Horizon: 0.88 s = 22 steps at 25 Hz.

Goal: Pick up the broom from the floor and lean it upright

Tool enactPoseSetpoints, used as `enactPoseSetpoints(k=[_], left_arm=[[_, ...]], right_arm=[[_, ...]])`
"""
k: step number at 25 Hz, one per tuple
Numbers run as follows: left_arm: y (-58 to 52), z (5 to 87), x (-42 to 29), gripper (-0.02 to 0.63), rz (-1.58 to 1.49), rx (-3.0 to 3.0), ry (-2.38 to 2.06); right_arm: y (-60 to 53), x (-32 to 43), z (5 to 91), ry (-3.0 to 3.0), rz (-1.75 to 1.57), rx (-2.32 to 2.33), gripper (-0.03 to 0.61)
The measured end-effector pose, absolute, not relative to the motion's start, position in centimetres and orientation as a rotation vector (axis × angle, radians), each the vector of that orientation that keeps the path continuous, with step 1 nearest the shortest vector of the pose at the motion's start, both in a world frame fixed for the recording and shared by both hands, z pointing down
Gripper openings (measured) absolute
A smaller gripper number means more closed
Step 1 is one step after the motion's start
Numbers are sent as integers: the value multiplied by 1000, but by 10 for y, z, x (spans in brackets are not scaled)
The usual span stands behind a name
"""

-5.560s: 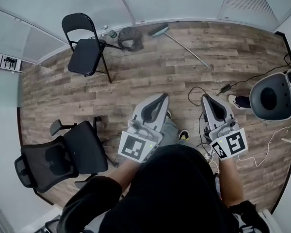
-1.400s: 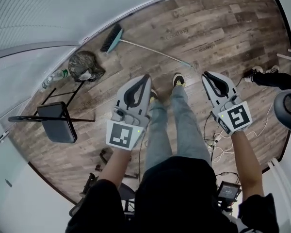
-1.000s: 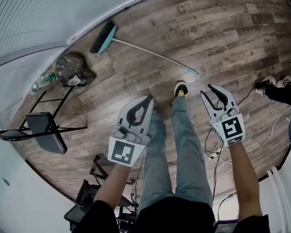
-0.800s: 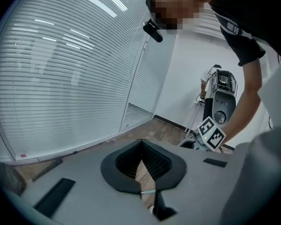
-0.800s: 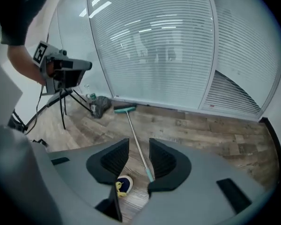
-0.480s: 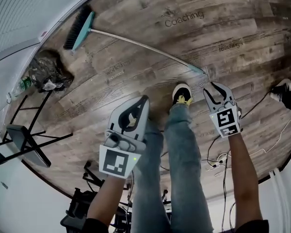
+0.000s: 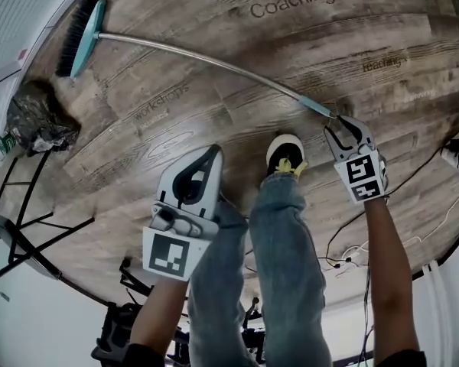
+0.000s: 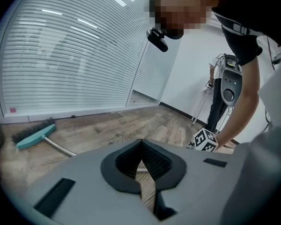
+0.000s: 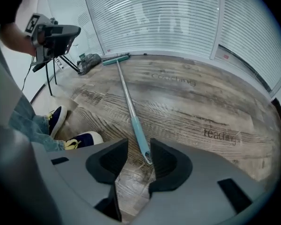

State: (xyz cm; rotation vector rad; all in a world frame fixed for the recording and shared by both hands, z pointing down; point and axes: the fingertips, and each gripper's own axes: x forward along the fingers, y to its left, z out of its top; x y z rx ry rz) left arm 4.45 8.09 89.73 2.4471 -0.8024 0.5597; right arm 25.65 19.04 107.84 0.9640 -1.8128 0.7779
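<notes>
The broom lies flat on the wood floor. Its teal brush head is at the far left by the wall, and its metal handle runs right to a teal grip end. My right gripper points down at that end. In the right gripper view the grip end lies between the jaws, close to the right-hand pad. These jaws have just been opening and stand open. My left gripper hangs shut and empty over the person's leg, well short of the handle; the left gripper view shows its jaws meeting and the brush head beyond.
A black rubbish bag and a bottle lie by the wall at left, with a folding chair's legs below them. The person's shoe stands beside the handle end. Cables trail on the floor at right.
Both grippers have sunk towards the floor. The right one has come down onto the broom's grip end with its jaws spread wider. The left has stayed shut.
</notes>
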Motion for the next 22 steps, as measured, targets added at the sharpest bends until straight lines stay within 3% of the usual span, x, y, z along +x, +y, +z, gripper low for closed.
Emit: enactPoseSetpoints(k=[14, 17, 22], left_arm=[[67, 943, 65, 15, 553, 2491, -738], [69, 944, 74, 15, 554, 2497, -711], [71, 929, 82, 15, 534, 2493, -708]], right_arm=[[207, 272, 1151, -1753, 763, 977, 153], [207, 274, 1151, -1750, 766, 960, 109], [208, 266, 1136, -1787, 754, 848, 89]])
